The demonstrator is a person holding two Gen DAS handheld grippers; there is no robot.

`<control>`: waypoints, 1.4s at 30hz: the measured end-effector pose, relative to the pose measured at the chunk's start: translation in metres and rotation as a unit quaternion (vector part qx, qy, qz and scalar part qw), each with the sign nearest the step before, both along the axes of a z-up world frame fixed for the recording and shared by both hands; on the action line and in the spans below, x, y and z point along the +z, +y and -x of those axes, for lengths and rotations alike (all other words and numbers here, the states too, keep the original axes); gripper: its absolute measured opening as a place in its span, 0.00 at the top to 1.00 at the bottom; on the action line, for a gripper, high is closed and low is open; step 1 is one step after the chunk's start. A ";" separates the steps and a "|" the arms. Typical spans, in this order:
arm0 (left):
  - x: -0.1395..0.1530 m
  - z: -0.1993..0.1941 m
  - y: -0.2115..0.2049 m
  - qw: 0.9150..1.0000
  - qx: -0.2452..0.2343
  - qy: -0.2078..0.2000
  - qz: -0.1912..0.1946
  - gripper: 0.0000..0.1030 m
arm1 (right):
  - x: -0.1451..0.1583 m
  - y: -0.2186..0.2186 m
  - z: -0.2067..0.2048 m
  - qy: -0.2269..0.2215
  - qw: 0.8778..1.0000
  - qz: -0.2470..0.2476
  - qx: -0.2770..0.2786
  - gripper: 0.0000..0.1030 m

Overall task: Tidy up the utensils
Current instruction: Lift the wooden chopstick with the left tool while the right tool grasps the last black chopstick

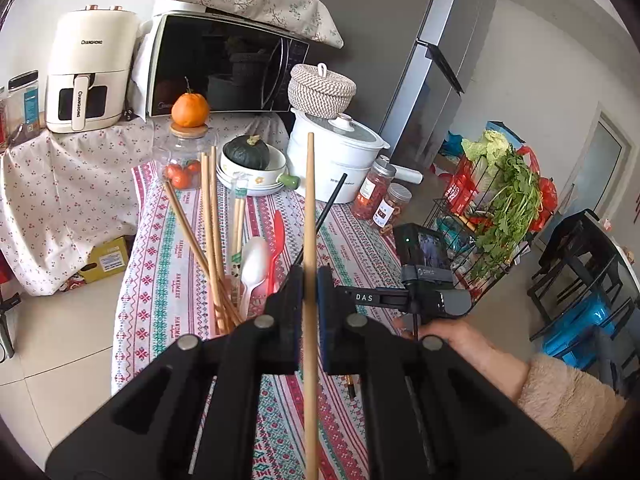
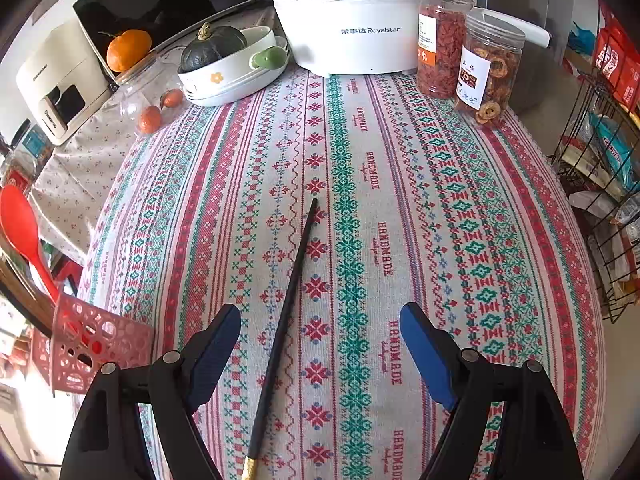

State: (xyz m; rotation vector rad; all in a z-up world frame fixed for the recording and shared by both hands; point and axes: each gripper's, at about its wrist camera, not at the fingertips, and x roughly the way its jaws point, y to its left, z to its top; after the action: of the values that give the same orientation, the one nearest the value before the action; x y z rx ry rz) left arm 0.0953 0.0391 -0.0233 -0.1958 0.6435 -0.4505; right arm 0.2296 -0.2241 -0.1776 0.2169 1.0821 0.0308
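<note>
only right view shows black chopstick (image 2: 286,312) whole (jaws wide).

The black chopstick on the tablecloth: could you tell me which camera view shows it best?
The right wrist view: the black chopstick lies nearly full-length between the open right gripper. The left wrist view shows only its far part behind the held wooden chopstick.
</note>
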 end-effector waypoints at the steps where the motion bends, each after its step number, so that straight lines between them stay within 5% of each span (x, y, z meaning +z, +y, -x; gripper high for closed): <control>1: 0.000 -0.002 0.002 1.000 0.004 -0.001 0.003 0.93 | -0.003 0.002 -0.005 0.002 1.000 -0.003 -0.005 0.28; 4: 0.001 -0.004 0.013 1.000 0.017 -0.004 0.015 0.93 | -0.014 0.011 -0.020 0.011 1.000 -0.001 -0.012 0.49; 8: 0.001 -0.008 0.026 0.999 0.043 -0.019 0.020 0.93 | -0.024 0.023 -0.031 0.011 0.999 0.036 -0.010 0.61; 12: 0.000 -0.014 0.033 0.997 0.062 -0.029 0.029 0.93 | -0.027 0.032 -0.032 0.017 0.997 0.077 0.002 0.92; 19: -0.002 -0.021 0.035 0.992 0.103 -0.061 0.034 0.93 | -0.019 0.021 -0.021 0.019 0.999 0.042 0.006 0.95; 32: -0.005 -0.041 -0.002 0.967 0.175 -0.185 -0.013 0.93 | 0.082 -0.007 0.044 -0.118 0.992 -0.043 0.008 0.95; 42: -0.028 -0.062 -0.016 0.960 0.207 -0.184 -0.039 0.93 | 0.115 -0.010 0.074 -0.168 0.984 -0.049 0.034 0.95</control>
State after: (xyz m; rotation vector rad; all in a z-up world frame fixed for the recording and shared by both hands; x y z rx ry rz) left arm 0.1577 0.0236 -0.0513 -0.1614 0.2404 -0.0510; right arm 0.1559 -0.2337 -0.0625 0.2530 0.7519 0.1775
